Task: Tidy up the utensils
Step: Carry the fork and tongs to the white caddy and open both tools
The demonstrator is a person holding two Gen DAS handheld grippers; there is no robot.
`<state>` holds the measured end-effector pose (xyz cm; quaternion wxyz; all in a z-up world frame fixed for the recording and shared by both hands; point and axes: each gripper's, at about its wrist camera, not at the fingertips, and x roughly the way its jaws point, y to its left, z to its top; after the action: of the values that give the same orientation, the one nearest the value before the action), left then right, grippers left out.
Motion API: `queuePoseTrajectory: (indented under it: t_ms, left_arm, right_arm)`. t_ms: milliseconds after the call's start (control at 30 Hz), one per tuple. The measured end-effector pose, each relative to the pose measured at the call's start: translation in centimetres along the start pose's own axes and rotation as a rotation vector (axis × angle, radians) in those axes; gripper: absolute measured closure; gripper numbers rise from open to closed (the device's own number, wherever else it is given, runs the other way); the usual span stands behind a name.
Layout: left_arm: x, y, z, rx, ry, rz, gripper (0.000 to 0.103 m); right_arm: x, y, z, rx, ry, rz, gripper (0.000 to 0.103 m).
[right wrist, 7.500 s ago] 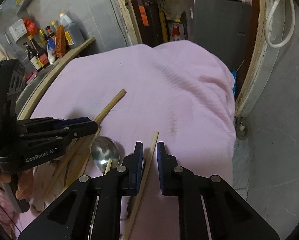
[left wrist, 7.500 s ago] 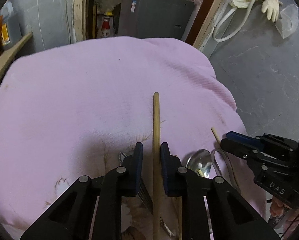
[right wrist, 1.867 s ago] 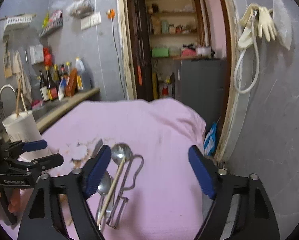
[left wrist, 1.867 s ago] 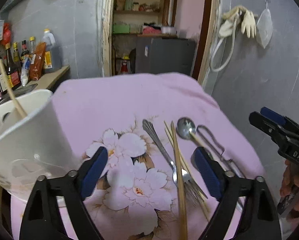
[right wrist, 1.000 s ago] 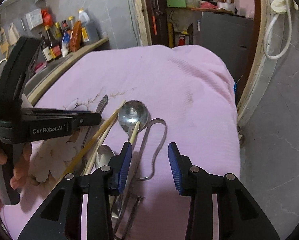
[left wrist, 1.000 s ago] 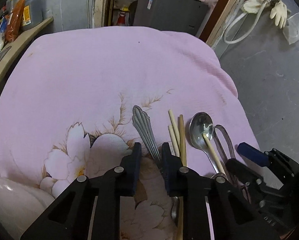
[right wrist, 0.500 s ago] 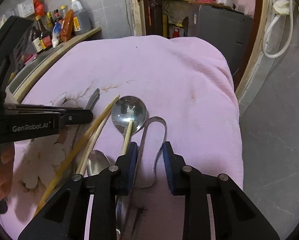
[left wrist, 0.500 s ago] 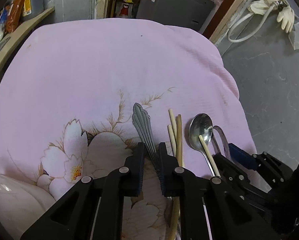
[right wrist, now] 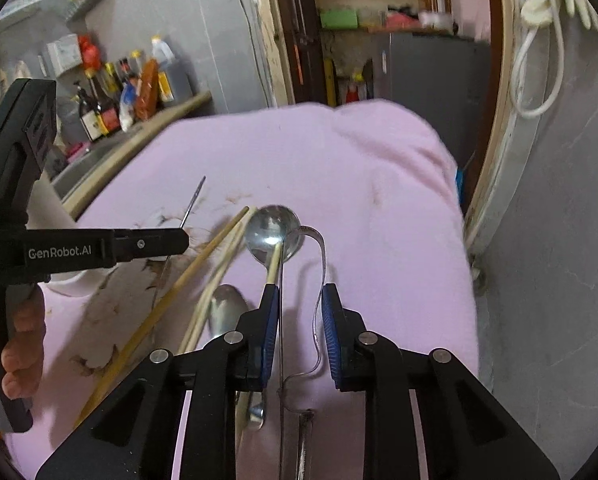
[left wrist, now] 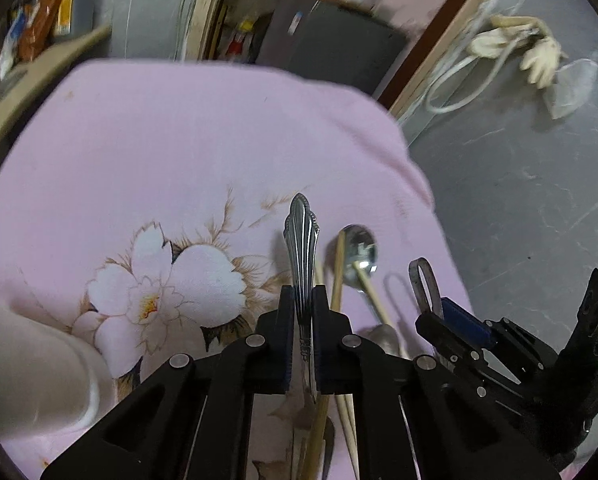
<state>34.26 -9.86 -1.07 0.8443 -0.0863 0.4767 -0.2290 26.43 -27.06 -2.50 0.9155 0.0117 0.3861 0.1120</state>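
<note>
My left gripper (left wrist: 303,300) has its jaws closing on a silver fork's ribbed handle (left wrist: 301,240), which is pinched between the pads and raised off the pink flowered cloth (left wrist: 179,152). In the right wrist view the left gripper (right wrist: 185,238) sits at the left with the fork handle (right wrist: 193,200) edge-on. My right gripper (right wrist: 299,320) has its jaws closing on a metal loop-handled tool (right wrist: 319,280), whose loop is squeezed between the blue pads and casts a shadow on the cloth. The right gripper (left wrist: 451,320) also shows at the lower right of the left wrist view.
On the cloth lie wooden chopsticks (right wrist: 203,264), a large spoon (right wrist: 273,232) with one chopstick (right wrist: 274,264) resting in its bowl, and a smaller spoon (right wrist: 225,312). A white container (left wrist: 31,360) stands at the near left. Bottles (right wrist: 119,100) line a ledge. The cloth drops to grey floor (right wrist: 559,280) on the right.
Both grippers have narrowed onto their utensils and risen. The fork handle now stands clear of the cloth in the left gripper. The loop tool has come up in the right gripper.
</note>
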Motion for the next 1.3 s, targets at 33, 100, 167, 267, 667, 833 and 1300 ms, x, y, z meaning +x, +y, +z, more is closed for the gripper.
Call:
queuePoseTrajectory:
  t_ms: [33,100,167,267,667,833,1300]
  left_arm:
    - [-0.6,-0.2,-0.3,0.010,-0.032,-0.006,0.097]
    - [-2.0,-0.4,-1.1,0.028,-0.104,-0.003,0.097]
    - [-3.0,-0.6,-1.9,0.039,-0.168,-0.011,0.097]
    - [-4.6,-0.7,-2.9,0.040,-0.266,-0.019,0.098]
    - [-10.1,-2.0,-4.0,0.068,-0.553,0.006,0.098]
    - [-12.8,-2.4,-3.8,0.083,-0.625,0.033,0.098]
    - [-20.5,0.5,-3.4,0.078,-0.732,0.100,0.103]
  right_arm:
    - [-0.6,0.3,-0.3,-0.010,-0.030,-0.004,0.084]
    - [-1.8,1.0,-0.8,-0.036,-0.102,-0.021,0.084]
    - [-3.0,1.6,-1.4,-0.060,-0.176,-0.038,0.084]
    - [-4.4,2.4,-2.1,-0.093,-0.276,-0.068,0.084]
    - [-8.3,5.2,-2.2,-0.153,-0.564,-0.105,0.084]
    - [-9.7,5.8,-1.0,-0.139,-0.638,-0.068,0.084]
    - [-12.2,11.4,3.7,-0.151,-0.772,0.092,0.084]
